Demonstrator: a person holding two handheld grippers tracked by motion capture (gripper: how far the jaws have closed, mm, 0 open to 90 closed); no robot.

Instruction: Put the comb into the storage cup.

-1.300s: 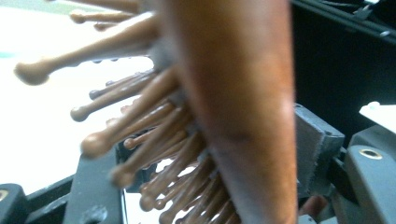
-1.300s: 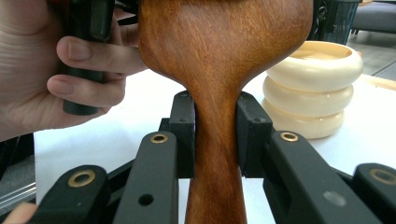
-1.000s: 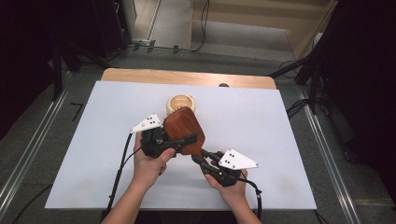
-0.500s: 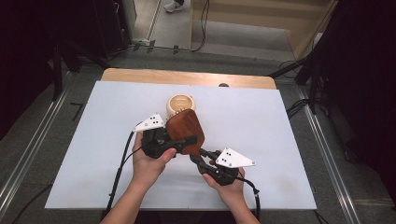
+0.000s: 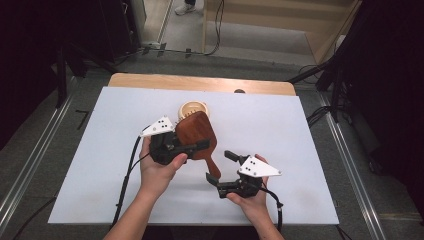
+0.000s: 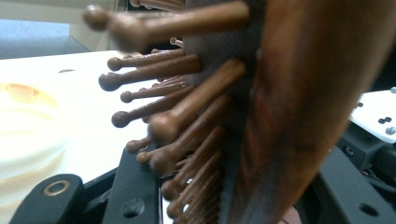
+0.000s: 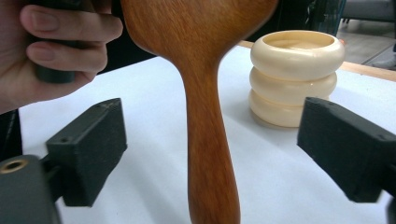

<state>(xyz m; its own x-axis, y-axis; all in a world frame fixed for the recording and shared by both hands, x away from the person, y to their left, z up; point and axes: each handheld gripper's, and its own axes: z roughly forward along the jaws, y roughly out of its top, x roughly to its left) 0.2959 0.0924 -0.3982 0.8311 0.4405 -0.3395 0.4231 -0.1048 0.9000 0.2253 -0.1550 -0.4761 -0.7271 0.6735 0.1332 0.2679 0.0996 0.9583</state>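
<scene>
Above the middle of the white table (image 5: pixel 310 130), the left tool (image 5: pixel 192 146) is clamped on the wooden hairbrush's (image 5: pixel 196 135) head, while the right tool (image 5: pixel 220 167) has just opened, its jaws wide apart either side of the handle, near the cream holder (image 7: pixel 294 77).

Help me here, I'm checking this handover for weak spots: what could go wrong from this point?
1. The right gripper has just opened, its jaws standing clear of the hairbrush handle, so the left gripper alone carries it.
2. That grip sits on the brush head, over the bristles; it might slip or twist.
3. The cream ringed holder stands close behind; a swing of the brush could tip it.
</scene>
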